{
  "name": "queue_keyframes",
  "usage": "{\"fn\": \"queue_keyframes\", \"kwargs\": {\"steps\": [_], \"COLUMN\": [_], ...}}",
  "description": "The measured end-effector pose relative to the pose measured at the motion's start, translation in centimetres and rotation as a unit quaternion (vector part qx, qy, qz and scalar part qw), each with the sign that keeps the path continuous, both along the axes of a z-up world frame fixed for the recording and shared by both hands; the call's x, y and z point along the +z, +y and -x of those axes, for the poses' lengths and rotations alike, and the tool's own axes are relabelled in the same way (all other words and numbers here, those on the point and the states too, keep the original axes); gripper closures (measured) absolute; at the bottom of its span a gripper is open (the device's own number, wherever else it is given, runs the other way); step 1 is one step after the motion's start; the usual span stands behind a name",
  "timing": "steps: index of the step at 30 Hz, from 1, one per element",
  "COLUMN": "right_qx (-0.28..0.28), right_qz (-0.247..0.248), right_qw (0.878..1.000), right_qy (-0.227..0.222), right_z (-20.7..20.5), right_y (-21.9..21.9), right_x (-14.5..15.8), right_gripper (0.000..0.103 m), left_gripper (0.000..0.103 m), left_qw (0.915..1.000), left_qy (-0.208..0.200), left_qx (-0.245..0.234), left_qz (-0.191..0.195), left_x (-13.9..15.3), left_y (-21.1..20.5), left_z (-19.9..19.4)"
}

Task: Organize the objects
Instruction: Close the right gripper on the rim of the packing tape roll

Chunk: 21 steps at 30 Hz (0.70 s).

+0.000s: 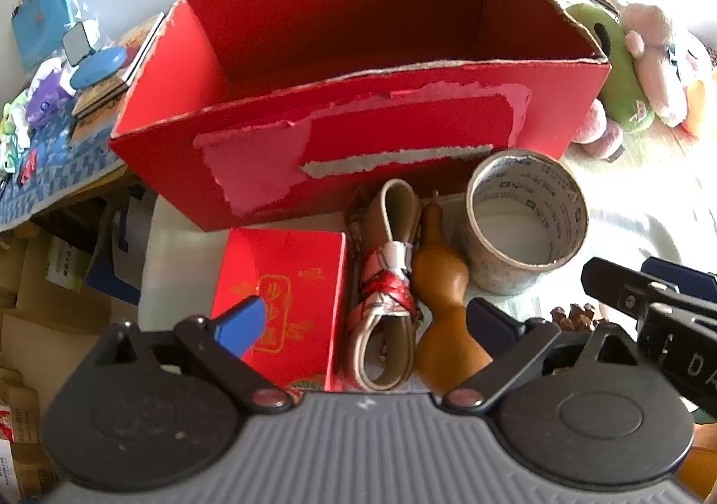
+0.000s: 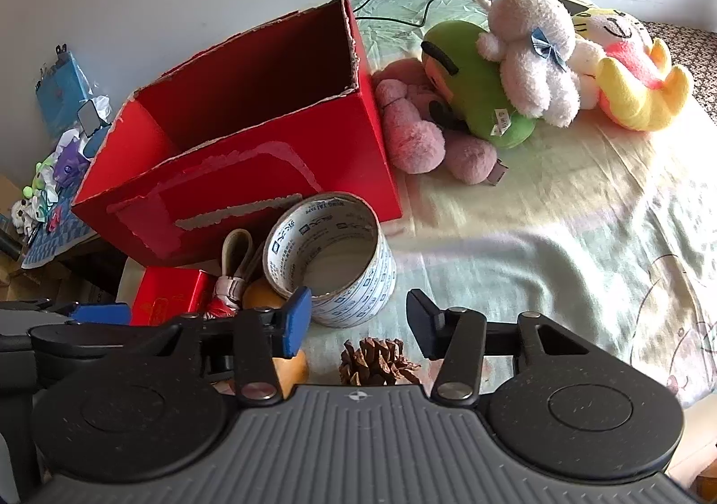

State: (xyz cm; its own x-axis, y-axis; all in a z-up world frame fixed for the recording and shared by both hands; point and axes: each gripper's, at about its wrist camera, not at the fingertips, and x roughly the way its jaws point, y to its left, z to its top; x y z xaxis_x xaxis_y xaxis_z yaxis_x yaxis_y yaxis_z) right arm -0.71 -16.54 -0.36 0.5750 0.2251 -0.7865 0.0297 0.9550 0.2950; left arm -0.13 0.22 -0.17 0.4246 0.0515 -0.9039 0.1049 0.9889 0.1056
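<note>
With the big red box [image 1: 358, 101] standing open and, as far as its visible inside shows, empty at the back of the bed, we're at the pick-up stage here, and nothing is in hand yet. The left gripper [image 1: 367, 320] hangs over the row of small items just in front of the box, its jaws spread as wide as they go, nothing between the pads: below it lie the small red packet [image 1: 291, 280], the looped strap bound with red and silver wrap [image 1: 385, 280] and the brown gourd [image 1: 443, 302], side by side and touching. The right gripper [image 2: 358, 320] is partly open and empty too, hovering above the pine cone [image 2: 378, 363], which sits on the pale green bedsheet [image 2: 537, 257] just this side of the tape roll [image 2: 331, 262]. The pine cone looks like the right side's target; the strap or gourd lies nearest the middle of the left's span. Next, each gripper would need to drop lower, centre its fingers around one item, and close. The gourd is smooth and rounded, so a grip at its narrow waist should hold better. The pine cone's scales may crumble under a hard squeeze. Then it's a short lift over the torn front wall into the box. The plush toys [image 2: 529, 56] wait well off to the right.
</note>
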Motion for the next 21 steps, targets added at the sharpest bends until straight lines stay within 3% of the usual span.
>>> {"fn": "queue_keyframes", "kwargs": {"steps": [16,19,21], "right_qx": [-0.007,-0.012,-0.016], "right_qz": [0.001,0.006,0.006], "right_qw": [1.0,1.0,1.0], "right_qy": [-0.006,-0.006,-0.004], "right_z": [-1.3,-1.9,-2.3], "right_y": [-1.0,-1.3,-1.5], "right_x": [-0.3,-0.4,-0.6], "right_gripper": [0.058,0.059,0.059], "left_gripper": [0.008,0.013,0.023], "left_qw": [1.0,0.9998,0.9996], "left_qy": [-0.001,-0.003,-0.005], "left_qx": [-0.005,-0.013,-0.02], "left_qz": [0.006,0.016,0.021], "left_x": [0.0,0.2,0.5], "left_y": [-0.4,-0.4,-0.5], "left_z": [-0.3,-0.4,-0.6]}}
